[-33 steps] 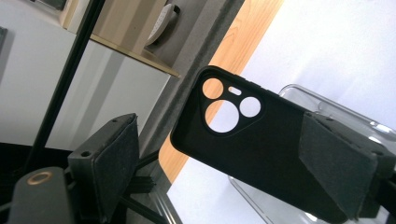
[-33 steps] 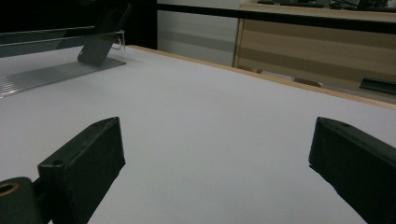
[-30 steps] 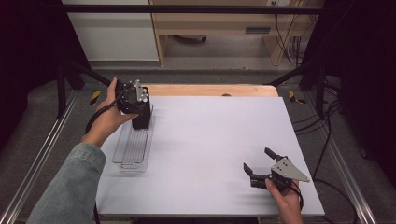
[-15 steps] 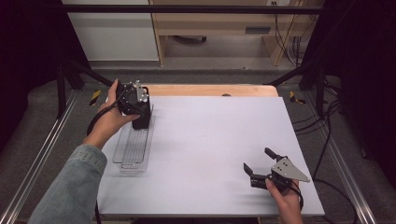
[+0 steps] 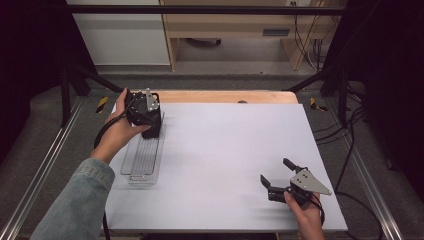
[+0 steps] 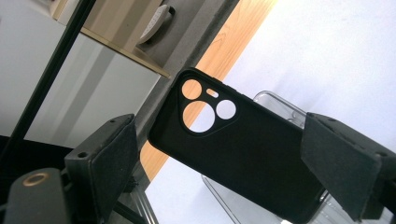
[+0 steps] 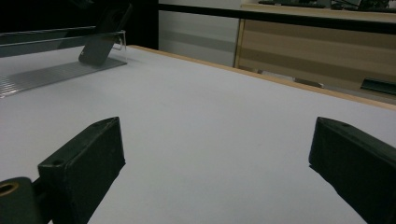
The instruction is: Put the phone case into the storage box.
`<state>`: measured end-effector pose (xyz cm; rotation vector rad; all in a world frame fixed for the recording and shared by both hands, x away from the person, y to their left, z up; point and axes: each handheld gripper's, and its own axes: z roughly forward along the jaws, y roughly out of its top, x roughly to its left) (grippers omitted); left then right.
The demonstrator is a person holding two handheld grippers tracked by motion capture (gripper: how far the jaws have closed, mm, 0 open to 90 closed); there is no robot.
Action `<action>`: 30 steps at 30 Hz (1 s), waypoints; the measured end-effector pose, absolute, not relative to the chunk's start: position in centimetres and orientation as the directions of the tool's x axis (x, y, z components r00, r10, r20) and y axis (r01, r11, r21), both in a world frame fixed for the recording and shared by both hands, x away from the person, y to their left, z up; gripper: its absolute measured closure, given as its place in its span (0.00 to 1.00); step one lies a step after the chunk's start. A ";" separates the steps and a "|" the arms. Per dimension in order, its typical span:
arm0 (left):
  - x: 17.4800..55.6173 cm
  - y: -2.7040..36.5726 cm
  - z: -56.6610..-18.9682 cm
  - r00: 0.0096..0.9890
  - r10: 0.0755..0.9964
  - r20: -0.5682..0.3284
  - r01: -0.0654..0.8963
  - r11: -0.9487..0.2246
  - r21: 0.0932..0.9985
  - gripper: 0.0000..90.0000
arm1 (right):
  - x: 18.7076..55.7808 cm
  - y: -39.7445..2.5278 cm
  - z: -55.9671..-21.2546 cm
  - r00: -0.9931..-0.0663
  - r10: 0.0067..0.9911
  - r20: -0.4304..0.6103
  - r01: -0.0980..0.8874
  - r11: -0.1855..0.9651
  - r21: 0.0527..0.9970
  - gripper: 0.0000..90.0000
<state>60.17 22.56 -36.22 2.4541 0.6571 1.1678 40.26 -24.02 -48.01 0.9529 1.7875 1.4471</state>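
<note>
Between the left gripper [image 6: 219, 154] jaws — black phone case [image 6: 233, 149], unclamped.

In the left gripper view, the black phone case [image 6: 243, 149] has its lower right end hidden behind the right jaw, so any grip there cannot be judged. In the high view, the left gripper [image 5: 144, 112] covers the case and the far end of the clear tray [image 5: 142, 160].
</note>
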 end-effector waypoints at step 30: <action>56.2 22.4 -36.5 0.543 0.584 0.604 0.284 -0.804 0.522 0.08 | 40.4 -24.0 -48.0 -0.546 0.838 -0.027 0.136 0.120 0.983 0.04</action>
